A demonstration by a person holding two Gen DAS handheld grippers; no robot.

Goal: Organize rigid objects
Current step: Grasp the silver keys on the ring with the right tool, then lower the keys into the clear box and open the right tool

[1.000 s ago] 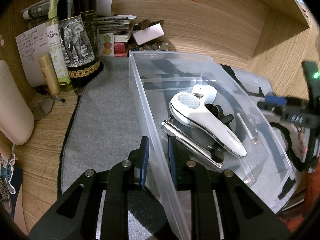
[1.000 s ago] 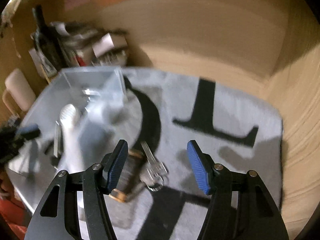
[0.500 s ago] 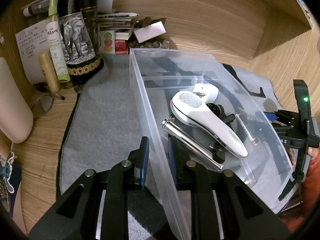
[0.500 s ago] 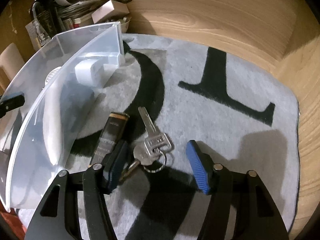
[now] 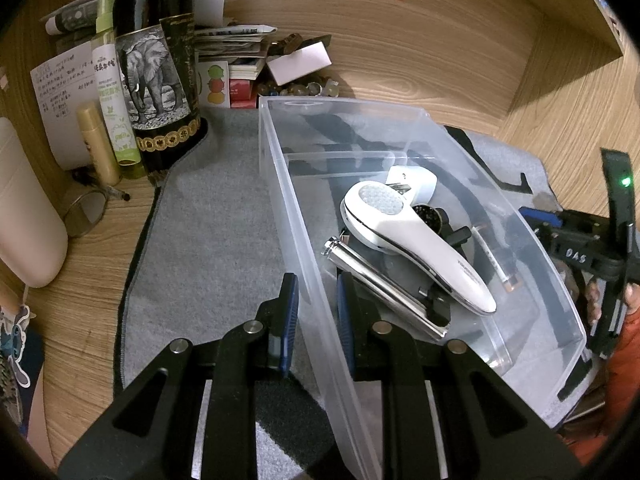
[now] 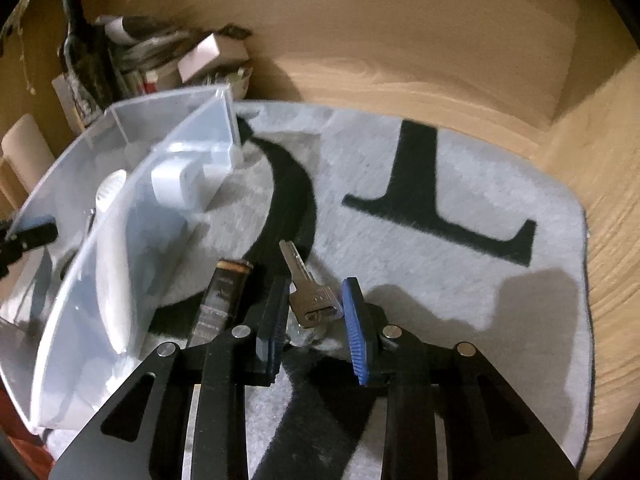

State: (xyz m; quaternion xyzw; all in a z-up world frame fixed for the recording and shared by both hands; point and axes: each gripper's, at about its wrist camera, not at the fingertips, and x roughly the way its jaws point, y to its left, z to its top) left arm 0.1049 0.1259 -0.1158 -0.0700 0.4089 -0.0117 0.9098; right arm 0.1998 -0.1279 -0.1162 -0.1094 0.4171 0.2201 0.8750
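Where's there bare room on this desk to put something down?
Free: the grey mat between the wine bottle and the clear bin, and right of the keys, around the black T shape. Crowded: the back corner's papers, and the bin's near half around the white handheld device.

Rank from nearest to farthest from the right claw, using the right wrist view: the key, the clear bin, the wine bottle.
1. Key: between the right claw's fingers, on the rug.
2. Clear bin: to the left, on the rug.
3. Wine bottle: far upper left, against the wooden wall.
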